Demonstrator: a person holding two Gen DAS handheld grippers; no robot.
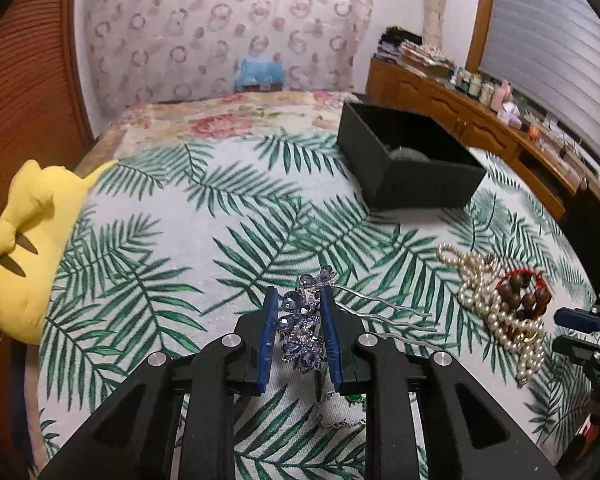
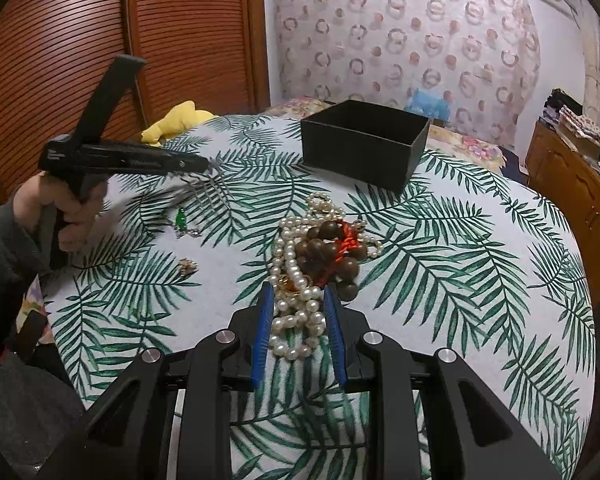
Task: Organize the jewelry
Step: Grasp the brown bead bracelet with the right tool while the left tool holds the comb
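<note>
Glossy faceted stones were seen on the metal hairpin (image 1: 304,320); the pearl necklace (image 2: 296,304) shone, and the box (image 2: 364,144) was possibly matt card.

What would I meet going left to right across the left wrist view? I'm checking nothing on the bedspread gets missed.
Yellow plush toy → left gripper shut on the blue jeweled hair comb → black box → pearl necklace with brown bead bracelet → right gripper.

On the bed (image 1: 172,216), the box (image 1: 408,168) is set behind the pearl necklace (image 2: 296,320) (the bead bracelet (image 2: 328,256) on it); the hair comb (image 1: 304,320) lies left.
</note>
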